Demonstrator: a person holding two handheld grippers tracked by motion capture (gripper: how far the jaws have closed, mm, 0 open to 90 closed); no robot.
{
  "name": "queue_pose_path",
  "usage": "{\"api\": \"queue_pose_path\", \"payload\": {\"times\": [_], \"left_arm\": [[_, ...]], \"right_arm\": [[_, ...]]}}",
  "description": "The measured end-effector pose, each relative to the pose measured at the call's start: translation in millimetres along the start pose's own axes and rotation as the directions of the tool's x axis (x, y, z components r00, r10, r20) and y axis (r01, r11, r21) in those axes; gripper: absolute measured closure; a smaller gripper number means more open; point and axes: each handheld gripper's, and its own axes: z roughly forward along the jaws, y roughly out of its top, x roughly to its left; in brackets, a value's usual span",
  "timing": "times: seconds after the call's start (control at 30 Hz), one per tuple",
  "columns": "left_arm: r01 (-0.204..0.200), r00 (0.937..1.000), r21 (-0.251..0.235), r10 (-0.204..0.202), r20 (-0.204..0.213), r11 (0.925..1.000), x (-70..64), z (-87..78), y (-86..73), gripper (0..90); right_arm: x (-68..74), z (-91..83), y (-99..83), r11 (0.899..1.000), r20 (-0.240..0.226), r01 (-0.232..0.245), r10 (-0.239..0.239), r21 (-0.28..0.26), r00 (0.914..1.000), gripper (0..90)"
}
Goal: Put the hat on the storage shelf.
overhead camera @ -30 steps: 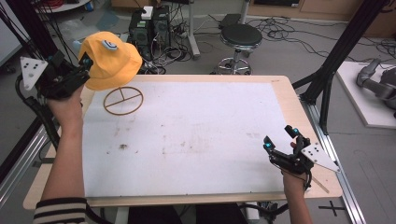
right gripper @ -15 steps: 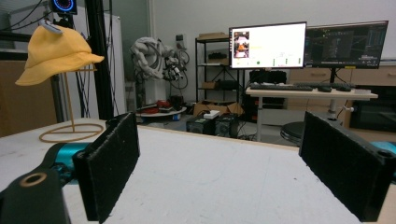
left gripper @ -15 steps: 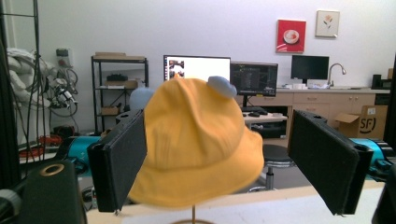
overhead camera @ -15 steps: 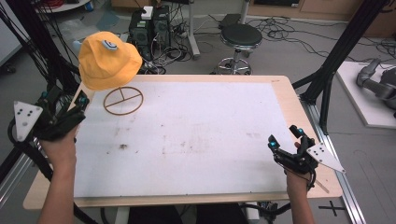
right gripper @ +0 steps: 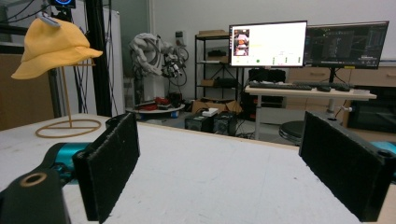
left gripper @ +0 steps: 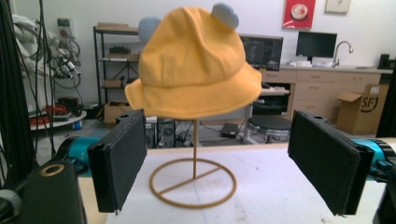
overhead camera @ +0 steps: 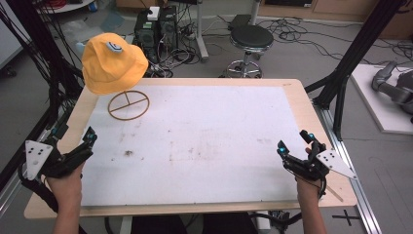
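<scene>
A yellow bucket hat with a grey patch hangs on a thin wooden stand with a ring base, at the table's far left corner. The left gripper view looks straight at the hat and the stand between its own jaws. My left gripper is open and empty near the table's front left edge, well short of the stand. At the front right my right gripper is open and empty too. From the right gripper view the hat shows far off at the left.
The white table top has a wooden rim and a few dark marks. Beyond the far edge are a black stool, computer boxes and cables on the floor. Black frame posts flank the table.
My left gripper let go of the hat, which now hangs on the stand, and drew back toward the front left of the table. The right gripper barely moved.
</scene>
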Motion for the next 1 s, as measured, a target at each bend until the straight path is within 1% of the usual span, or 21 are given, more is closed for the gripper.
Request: {"api": "queue_pose_path", "payload": {"times": [0.03,0.07,0.13,0.23,0.27,0.33,0.43,0.5,0.53,0.6,0.8,0.87,1.0], "left_arm": [[0.0,1.0,0.003,0.0,0.0,1.0,-0.4,-0.3,-2.8,20.0],[0.001,1.0,0.011,-0.001,0.003,0.9999,-0.5,-1.0,-5.7,20.0],[0.014,0.9999,0.015,-0.014,0.008,0.9998,-1.0,-1.2,-12.7,20.0],[0.02,0.9996,0.039,-0.02,0.02,0.999,0.3,-0.7,-18.5,19.5],[0.015,0.9996,0.041,-0.016,0.022,0.999,0.8,-0.9,-19.3,19.5],[0.013,0.9997,0.042,-0.014,0.019,0.999,1.7,-1.6,-20.3,19.4],[0.019,0.9997,0.043,-0.02,0.016,0.9989,3.8,-2.8,-20.6,19.4],[0.024,0.9996,0.041,-0.025,0.011,0.9989,3.1,-3.6,-20.9,19.1],[0.02,0.9997,0.043,-0.021,0.011,0.9989,2.6,-4.0,-21.0,19.0],[0.018,0.9998,0.046,-0.018,0.004,0.9988,1.4,-4.1,-21.4,18.9],[0.024,0.9997,0.049,-0.024,-0.005,0.9985,-0.4,-2.6,-22.5,17.9],[0.026,0.9997,0.044,-0.025,-0.005,0.9987,-1.2,-1.5,-22.7,17.8],[0.022,0.9998,0.05,-0.022,0.0,0.9985,-2.3,-0.4,-23.2,17.4]], "right_arm": [[0.2,-0.2,-0.2,1.0,-0.001,0.004,-0.004,-0.002,1.0,12.1],[1.4,-1.0,-0.5,1.0,0.001,-0.01,0.01,0.006,1.0,12.1],[1.8,-1.3,-1.8,1.0,0.002,-0.005,0.005,0.009,1.0,12.1],[1.9,-0.7,-3.9,1.0,0.007,0.007,-0.007,0.02,1.0,12.1],[2.5,-0.8,-4.6,1.0,0.008,0.003,-0.003,0.026,1.0,12.1],[3.4,-1.0,-5.4,0.999,0.011,0.001,-0.002,0.032,0.9999,12.1],[3.5,-0.8,-6.0,0.999,0.015,0.019,-0.02,0.033,0.9997,12.1],[3.9,-1.7,-6.2,0.999,0.018,0.011,-0.012,0.039,0.9998,12.1],[3.1,-1.8,-6.1,0.999,0.02,0.019,-0.02,0.036,0.9996,12.1],[2.4,-3.2,-6.6,0.999,0.024,0.011,-0.012,0.041,0.9996,12.1],[-3.8,-7.4,-9.0,0.999,0.042,0.01,-0.012,0.048,0.9991,12.1],[-5.5,-8.9,-9.5,0.999,0.045,0.009,-0.011,0.052,0.9989,12.1],[-5.9,-10.5,-9.3,0.999,0.049,0.006,-0.009,0.053,0.9988,12.1]]}}
